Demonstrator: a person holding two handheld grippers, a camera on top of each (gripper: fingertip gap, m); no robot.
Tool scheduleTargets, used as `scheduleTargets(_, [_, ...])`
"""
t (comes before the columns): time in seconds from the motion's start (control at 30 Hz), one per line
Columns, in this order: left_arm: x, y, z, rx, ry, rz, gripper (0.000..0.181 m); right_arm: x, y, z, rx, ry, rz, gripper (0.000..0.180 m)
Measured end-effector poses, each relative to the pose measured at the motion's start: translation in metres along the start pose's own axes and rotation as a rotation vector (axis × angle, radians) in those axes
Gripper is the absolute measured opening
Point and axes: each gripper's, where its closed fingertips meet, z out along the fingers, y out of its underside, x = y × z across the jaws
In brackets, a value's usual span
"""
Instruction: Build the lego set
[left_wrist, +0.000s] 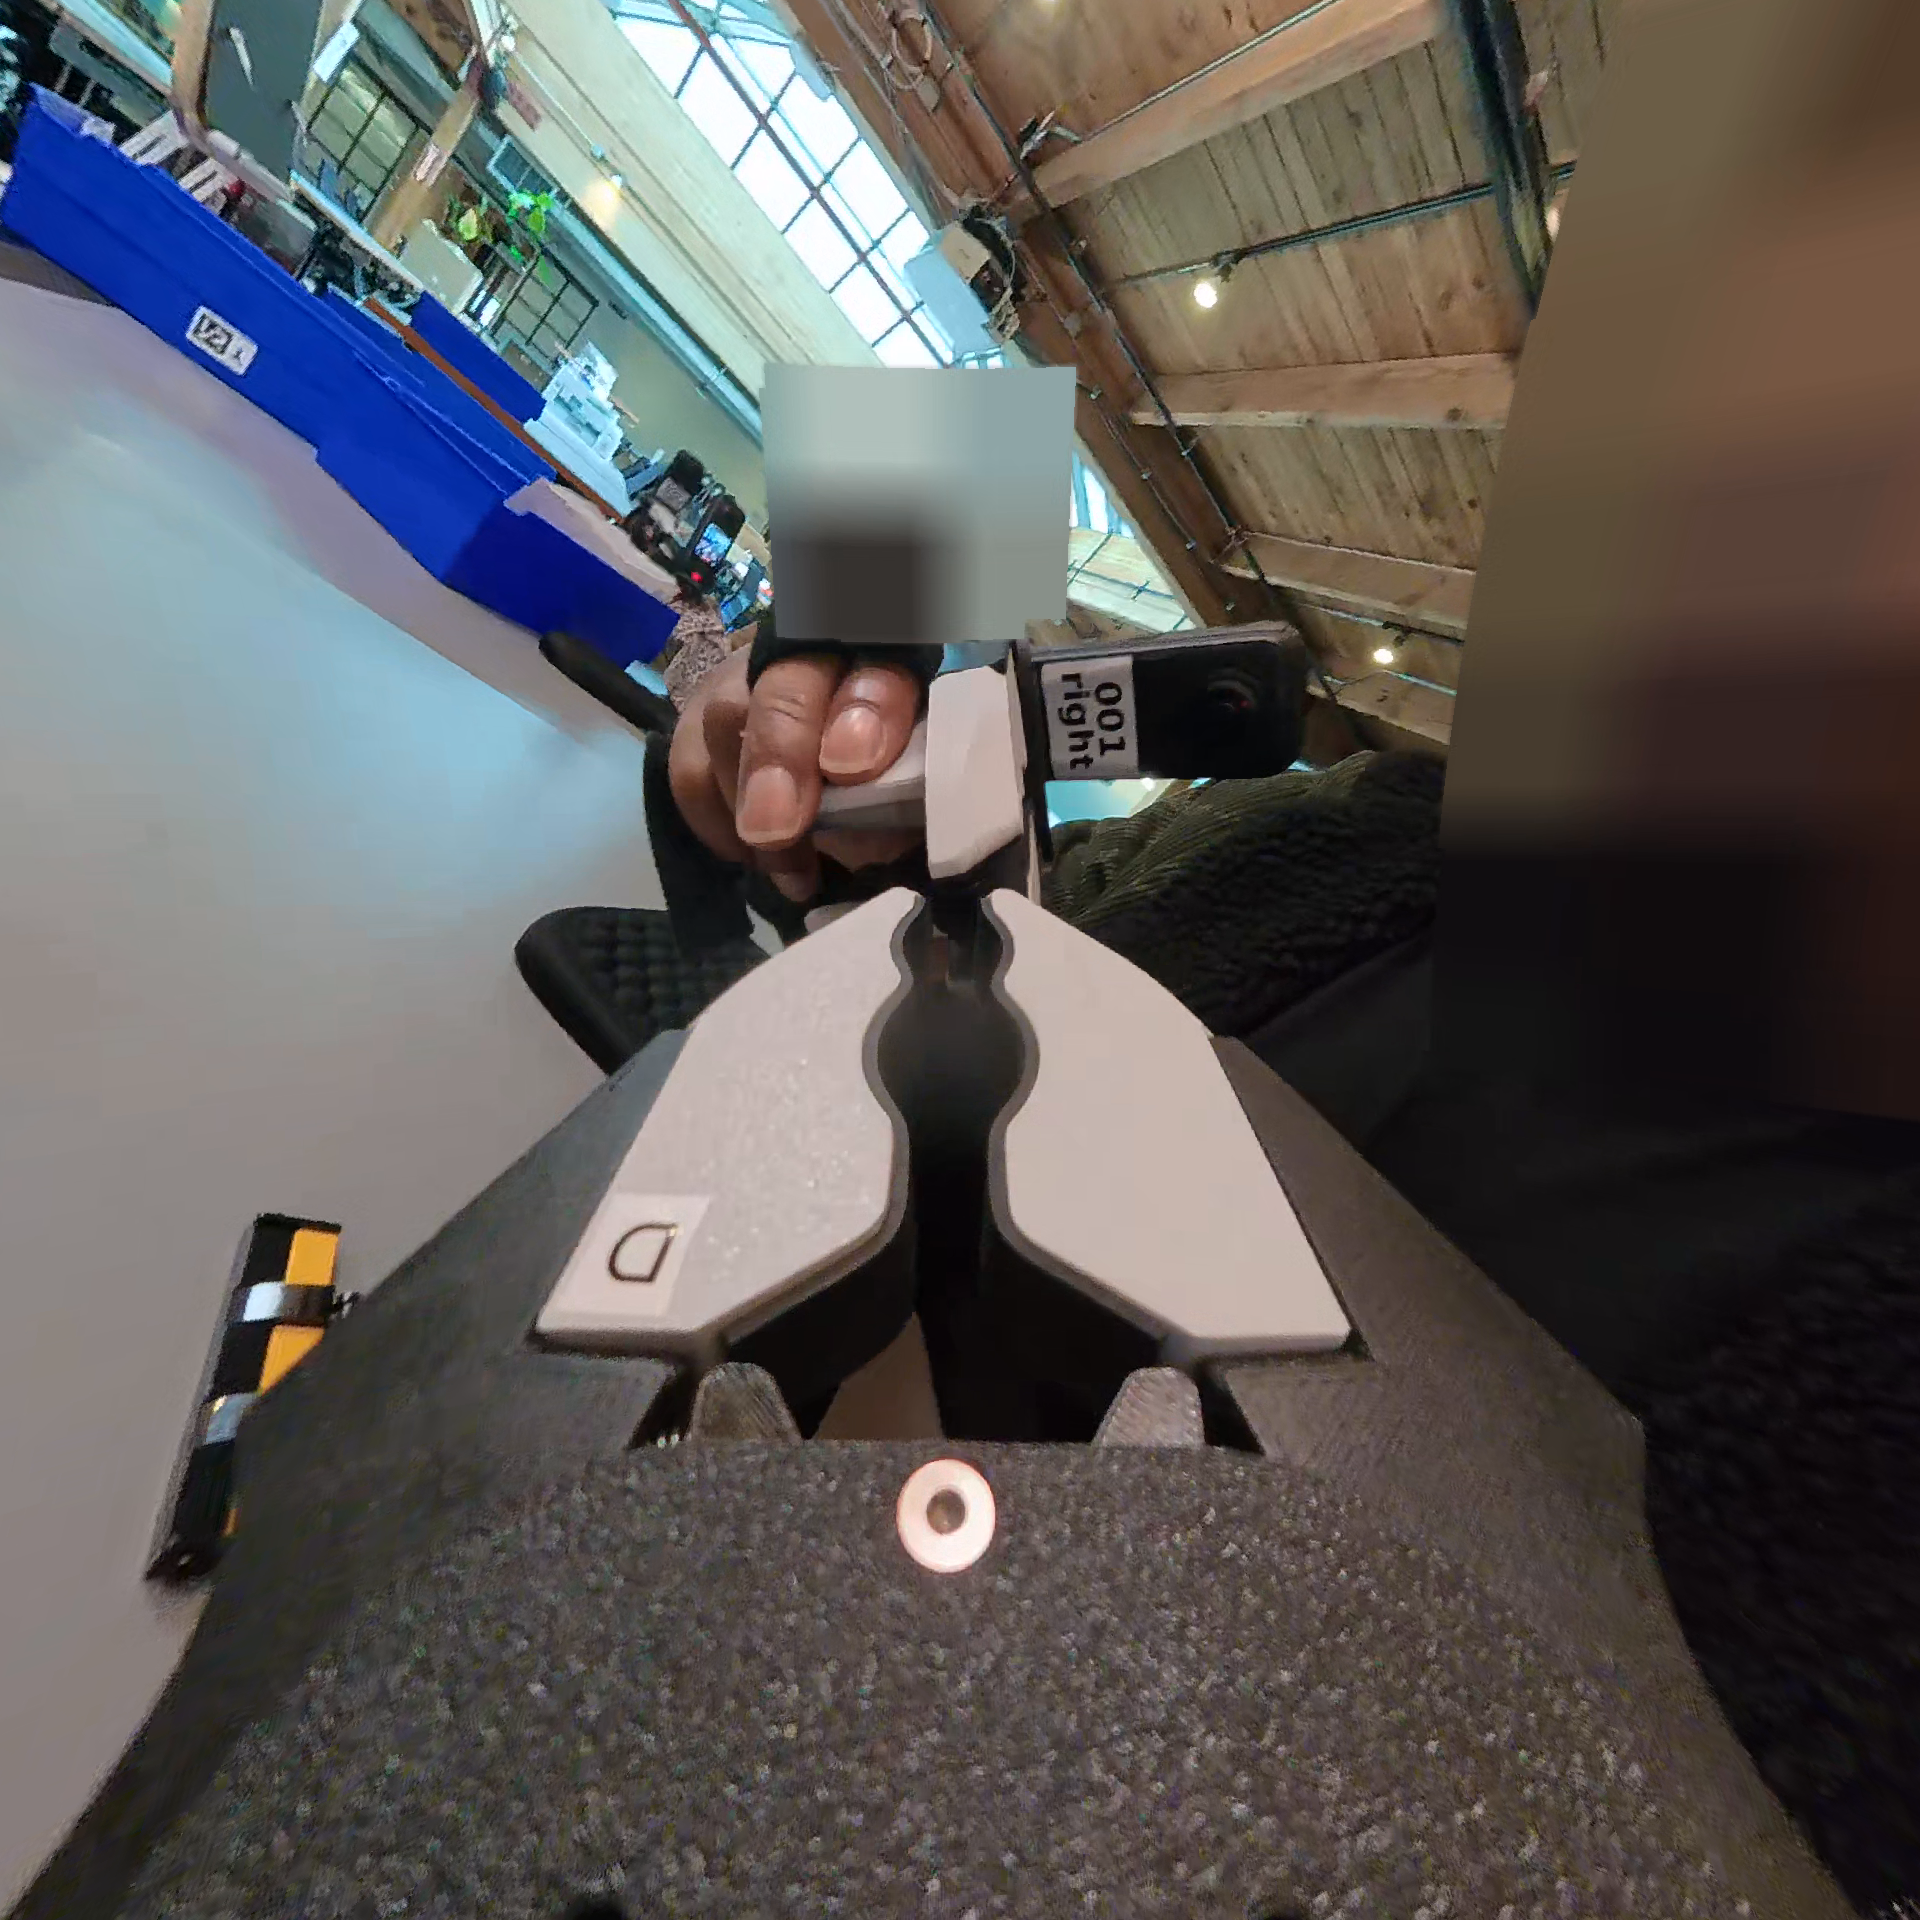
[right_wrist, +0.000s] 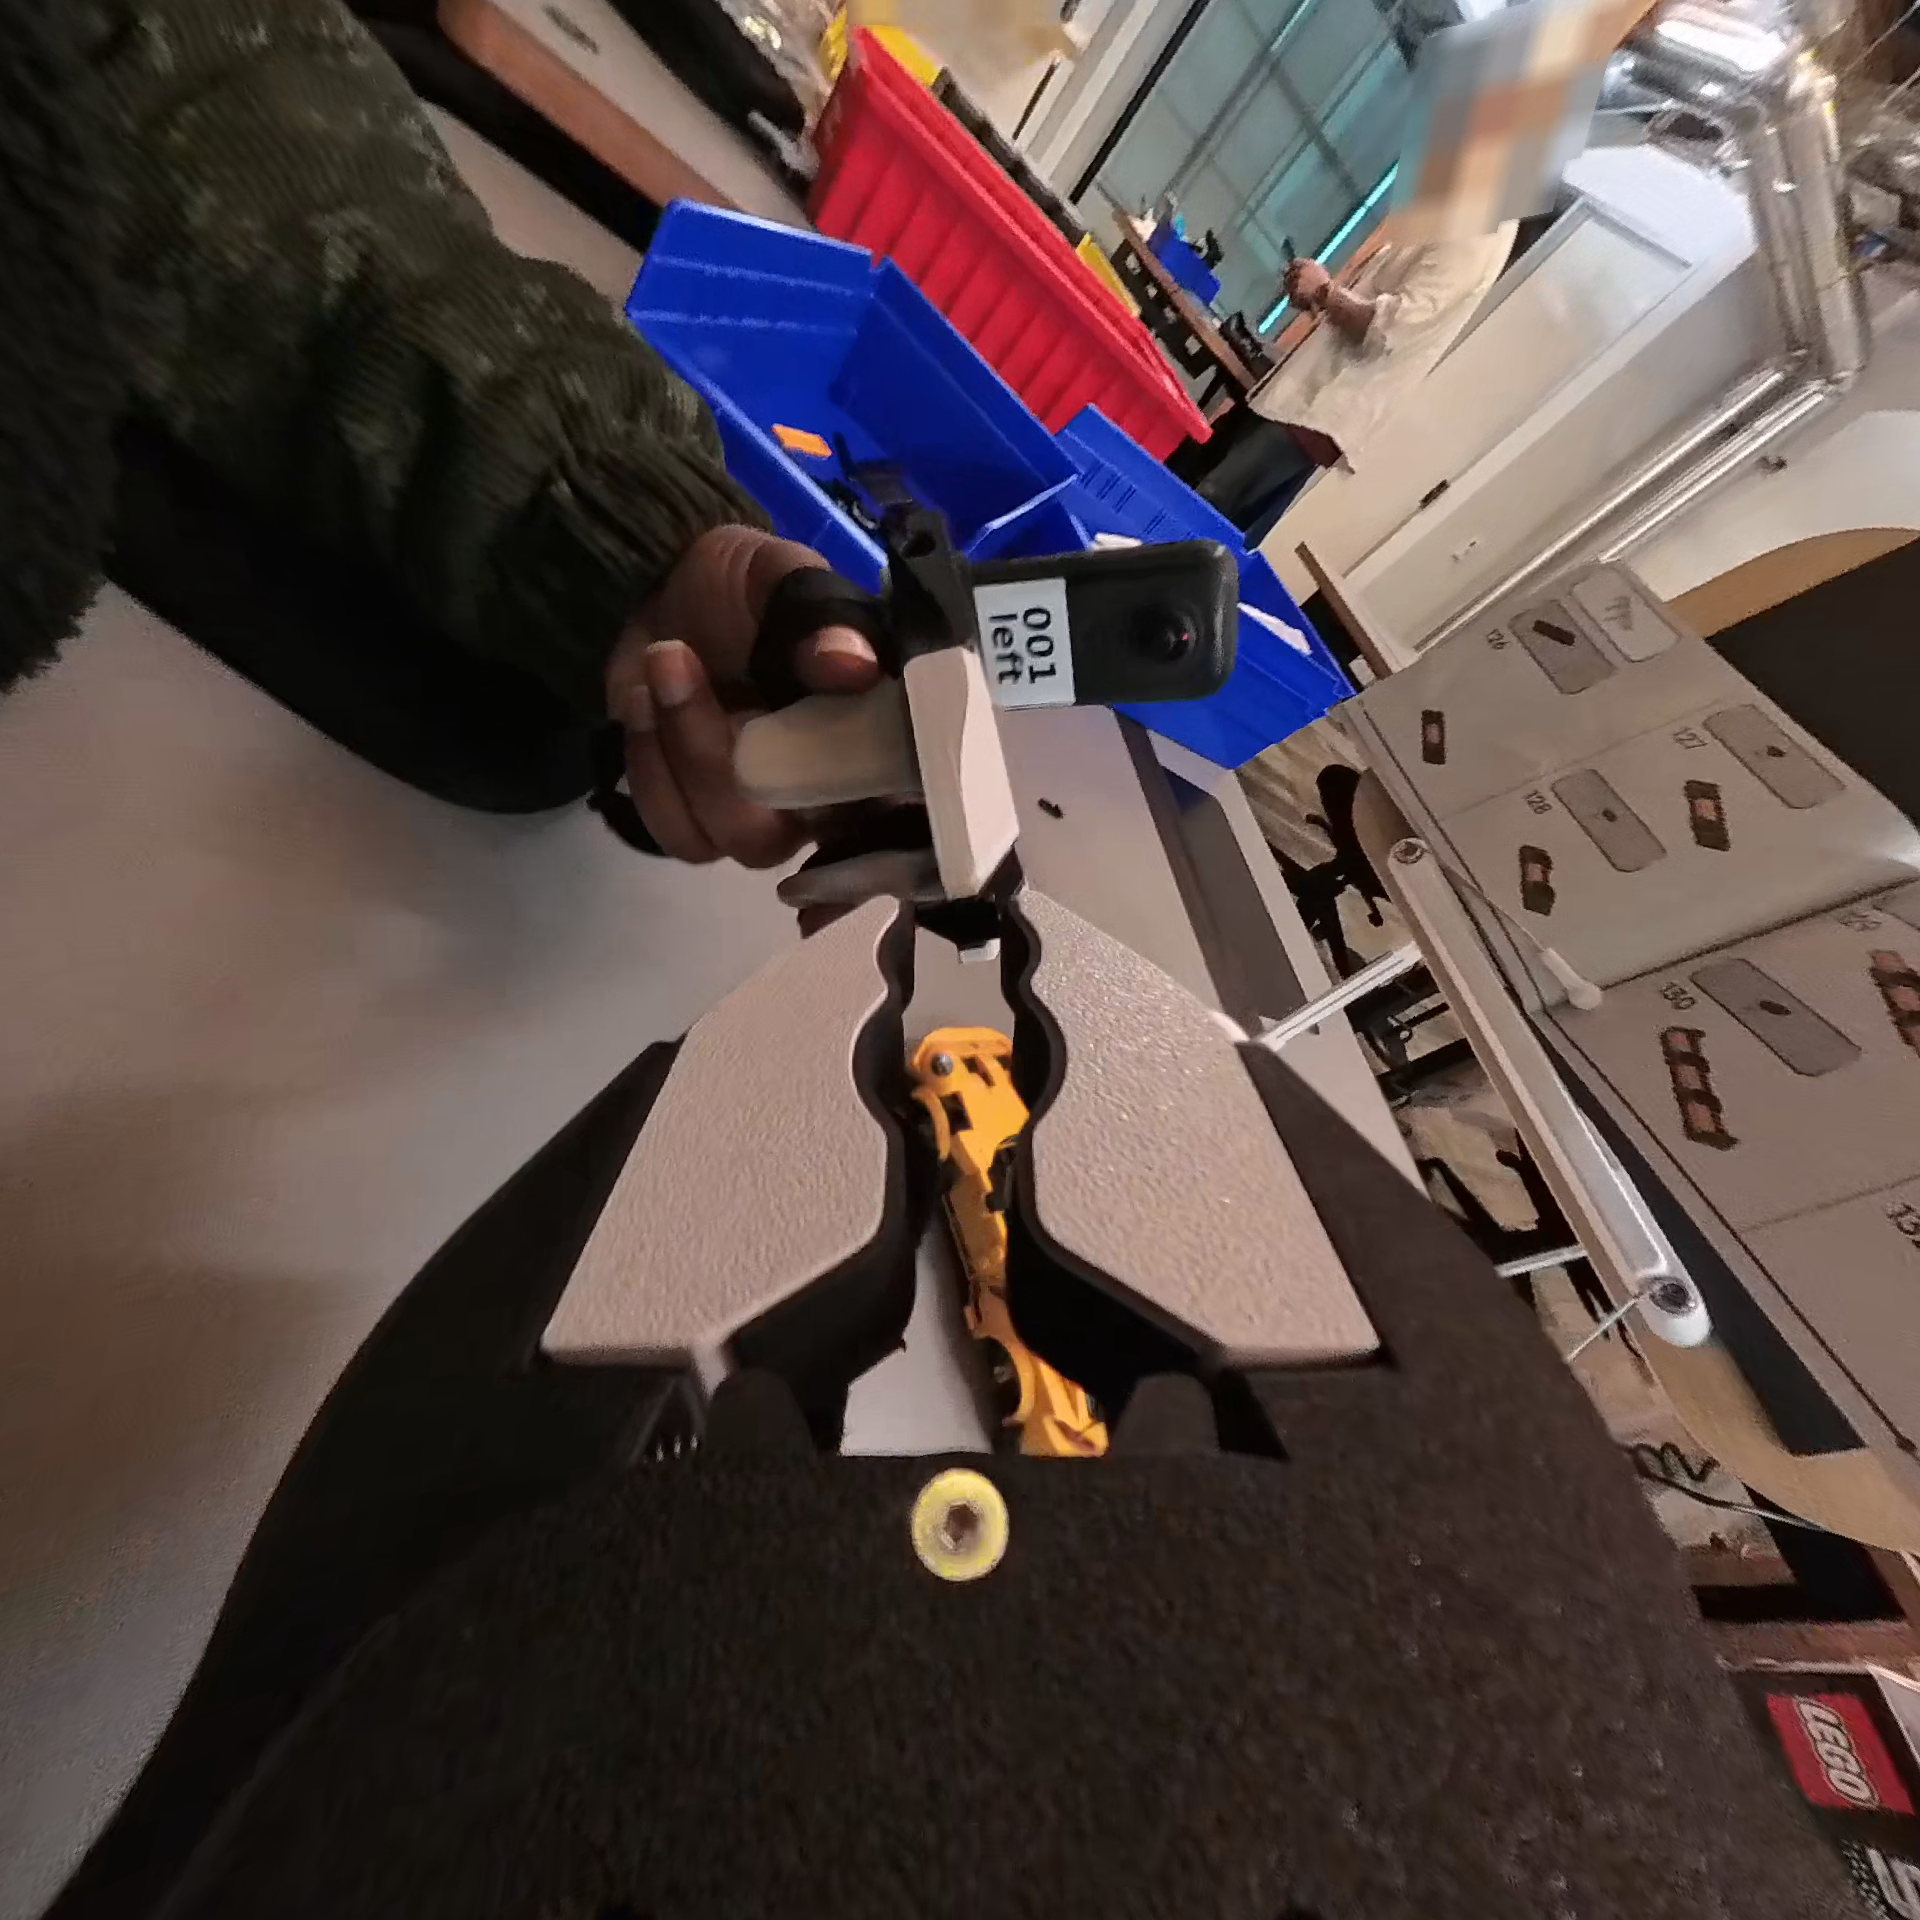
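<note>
The two hand-held grippers are meeting tip to tip above the pale bench (left_wrist: 260, 831). In the left wrist view, the left hand-held gripper (left_wrist: 951, 925) is showing its grey fingers (left_wrist: 790, 1101) drawn close, with only a narrow dark slot between the tips; something small and dark is sitting in that slot, but it is too shadowed to identify, so I cannot tell whether it is being gripped. The right hand-held gripper (right_wrist: 961, 935) is likewise nearly closed at the tips, and whether they are pinching anything is hard to judge. A yellow lego assembly (right_wrist: 977, 1174) is showing through the gap between its fingers, mostly hidden by them, and whether it is lying on the bench or being held is unclear. A black and yellow lego piece (left_wrist: 255, 1382) is lying on the bench at the near left, partly cut off by the gripper body. Blue bins (right_wrist: 883, 395) are standing at the far side, with a red bin (right_wrist: 977, 239) beyond. An open instruction booklet (right_wrist: 1662, 831) is propped at the right, its lower pages running out of frame.
</note>
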Motion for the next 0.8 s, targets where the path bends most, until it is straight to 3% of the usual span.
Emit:
scheduleTargets(0.1, [-0.014,-0.006,-0.011,-0.006,-0.127,0.076,0.013,-0.012,0.02,0.0,-0.096,-0.113,0.05,0.015])
scheduleTargets(0.27, [-0.051,-0.013,-0.05,-0.103,-0.502,0.324,0.01,-0.048,0.1,0.004,-0.419,-0.365,0.139,0.015])
scheduleTargets(0.57, [-0.08,-0.017,-0.091,-0.18,-0.779,0.47,0.007,-0.076,0.105,0.063,-0.573,-0.588,0.039,0.016])
scheduleTargets(0.8, [-0.088,-0.028,-0.123,-0.188,-0.922,0.535,0.007,-0.082,0.117,0.077,-0.706,-0.716,0.068,0.019])
